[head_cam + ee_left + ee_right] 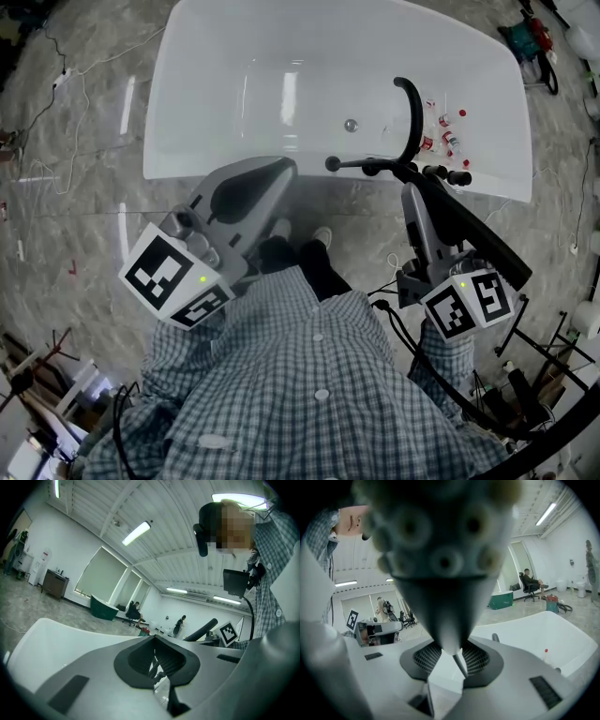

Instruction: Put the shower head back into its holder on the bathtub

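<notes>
The white bathtub [187, 141] lies ahead, with a black tap set [411, 112] on its near rim, a curved spout rising over a bar with knobs. My right gripper [410, 192] is just in front of that tap, shut on the black shower head [478, 239], whose long body slants back to the right. In the right gripper view the shower head [445, 550] shows its nozzle face above and tapers down between the jaws [450, 656]. Left of the tap my left gripper [281, 169] hovers near the rim, shut and holding nothing [154, 641].
Several small red-and-white items [445, 131] lie in the tub beside the tap, and the drain [351, 125] sits mid-tub. The person's shoes [300, 234] stand close to the rim. Cables and black stands [525, 375] crowd the floor at right.
</notes>
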The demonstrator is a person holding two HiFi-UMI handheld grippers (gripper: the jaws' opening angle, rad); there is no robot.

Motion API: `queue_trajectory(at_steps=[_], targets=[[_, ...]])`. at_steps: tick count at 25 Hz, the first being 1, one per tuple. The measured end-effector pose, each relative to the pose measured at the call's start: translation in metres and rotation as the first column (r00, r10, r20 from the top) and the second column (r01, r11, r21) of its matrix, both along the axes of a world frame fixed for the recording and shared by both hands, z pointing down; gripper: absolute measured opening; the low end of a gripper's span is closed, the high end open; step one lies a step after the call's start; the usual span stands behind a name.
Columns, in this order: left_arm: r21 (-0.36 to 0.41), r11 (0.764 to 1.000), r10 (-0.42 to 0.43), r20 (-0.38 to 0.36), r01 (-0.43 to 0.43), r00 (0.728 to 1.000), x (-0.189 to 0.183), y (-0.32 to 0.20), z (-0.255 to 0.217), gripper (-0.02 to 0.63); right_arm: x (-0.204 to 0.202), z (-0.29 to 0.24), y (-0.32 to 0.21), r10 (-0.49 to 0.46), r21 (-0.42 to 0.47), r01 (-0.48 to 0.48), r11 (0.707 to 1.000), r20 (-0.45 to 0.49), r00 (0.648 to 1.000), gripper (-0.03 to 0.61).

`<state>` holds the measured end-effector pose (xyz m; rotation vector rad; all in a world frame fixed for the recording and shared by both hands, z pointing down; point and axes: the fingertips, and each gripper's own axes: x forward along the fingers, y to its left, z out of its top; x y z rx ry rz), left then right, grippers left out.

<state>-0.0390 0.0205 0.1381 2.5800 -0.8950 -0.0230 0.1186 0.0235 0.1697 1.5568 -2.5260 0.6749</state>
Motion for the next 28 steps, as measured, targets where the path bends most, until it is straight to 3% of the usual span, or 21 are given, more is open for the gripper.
queue_trajectory(at_steps=[28], targets=[[-0.072,0.997,0.001,0.011,-0.001,1.000,0.006,-0.018,0.042,0.009,-0.007,0.070,-0.021,-0.057,-0.126,0.049,0.991,-0.056,0.997,0.126]])
